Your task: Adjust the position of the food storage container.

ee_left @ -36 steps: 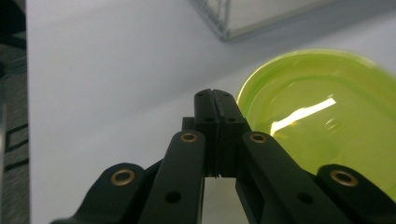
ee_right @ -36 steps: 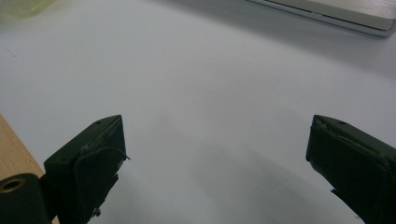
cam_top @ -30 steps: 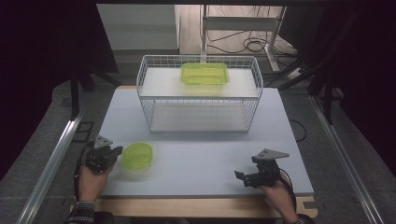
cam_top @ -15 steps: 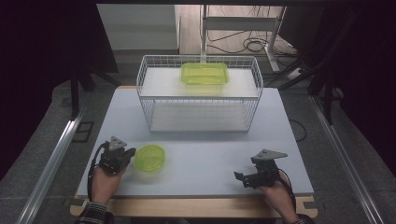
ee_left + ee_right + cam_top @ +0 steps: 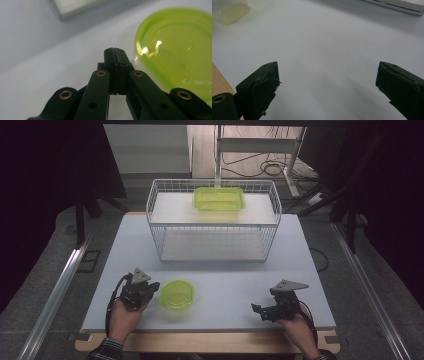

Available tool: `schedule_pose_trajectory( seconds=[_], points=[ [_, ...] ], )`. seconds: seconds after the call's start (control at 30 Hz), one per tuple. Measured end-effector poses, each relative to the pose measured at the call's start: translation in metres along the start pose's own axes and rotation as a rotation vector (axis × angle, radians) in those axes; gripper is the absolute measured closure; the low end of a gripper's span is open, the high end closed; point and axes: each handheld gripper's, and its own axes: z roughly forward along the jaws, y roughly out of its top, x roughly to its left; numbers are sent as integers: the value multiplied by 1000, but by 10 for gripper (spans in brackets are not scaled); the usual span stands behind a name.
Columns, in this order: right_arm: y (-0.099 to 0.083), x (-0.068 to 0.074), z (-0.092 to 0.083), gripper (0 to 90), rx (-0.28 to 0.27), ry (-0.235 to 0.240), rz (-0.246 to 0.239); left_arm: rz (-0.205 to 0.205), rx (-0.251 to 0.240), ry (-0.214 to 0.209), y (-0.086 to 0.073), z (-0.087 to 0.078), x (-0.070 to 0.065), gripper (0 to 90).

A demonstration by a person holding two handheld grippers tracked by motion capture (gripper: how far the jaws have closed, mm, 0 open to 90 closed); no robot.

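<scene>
The left gripper (image 5: 150, 288), jaws clenched on nothing, presses its tips against the round green bowl (image 5: 177, 294) near the surface's front-left edge. Since a second ago it has pushed the bowl toward the middle, likely into easier reach. The right gripper (image 5: 260, 310) rests released near the front-right corner.

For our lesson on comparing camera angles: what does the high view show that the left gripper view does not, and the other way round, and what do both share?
High view alone: the wire basket holding a green rectangular container, the right tool with jaws apart, and both of the person's hands.

Left gripper view alone: a close look at the left tool, its jaws pressed together with nothing between them.

Both share: the round green container lying just beside the left tool, and the pale table.
</scene>
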Motion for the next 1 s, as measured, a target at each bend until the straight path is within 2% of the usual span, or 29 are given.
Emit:
schedule_pose_trajectory(
  seconds=[0.07,0.17,0.27,0.5,0.8,1.0],
  points=[
    [0,-1,0,51,0,-1,2,18,32,-39,-8,2,1,900],
    [0,0,0,51,3,0,1,20,54,-111,-14,5,-3,900],
    [0,1,0,51,6,-1,-3,45,65,-134,-12,8,-10,900],
    [0,1,1,51,5,-1,-3,67,66,-181,-5,18,-28,899],
    [0,2,2,51,8,3,-8,132,82,-253,6,31,-59,899],
    [0,2,3,51,12,6,-10,159,75,-300,12,40,-79,898]
  ],
)
